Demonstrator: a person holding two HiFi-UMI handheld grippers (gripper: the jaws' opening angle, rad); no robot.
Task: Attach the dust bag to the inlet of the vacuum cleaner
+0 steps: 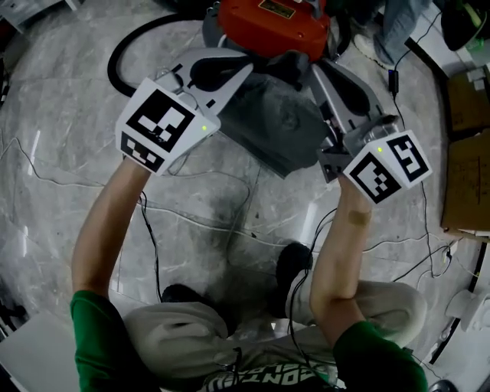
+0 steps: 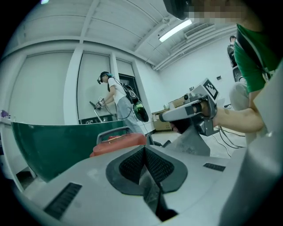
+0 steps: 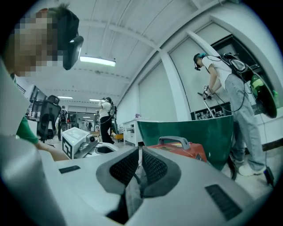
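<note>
A grey dust bag (image 1: pixel 279 126) hangs stretched between my two grippers, just in front of the red vacuum cleaner (image 1: pixel 272 23). My left gripper (image 1: pixel 245 73) is shut on the bag's left edge; in the left gripper view (image 2: pixel 143 149) a thin fold of grey fabric (image 2: pixel 150 187) is pinched between the pads. My right gripper (image 1: pixel 325 80) is shut on the bag's right edge, with the fabric (image 3: pixel 132 190) caught between its pads (image 3: pixel 140 152). The vacuum cleaner (image 3: pixel 181 150) with its grey handle lies beyond both jaws. Its inlet is hidden.
A black hose (image 1: pixel 122 53) curls on the marble floor left of the vacuum. Thin cables (image 1: pixel 191 207) run across the floor near my feet. Cardboard boxes (image 1: pixel 467 161) stand at the right. A green tub (image 3: pixel 190 128) sits behind the vacuum, and a person (image 3: pixel 234 97) works at the wall.
</note>
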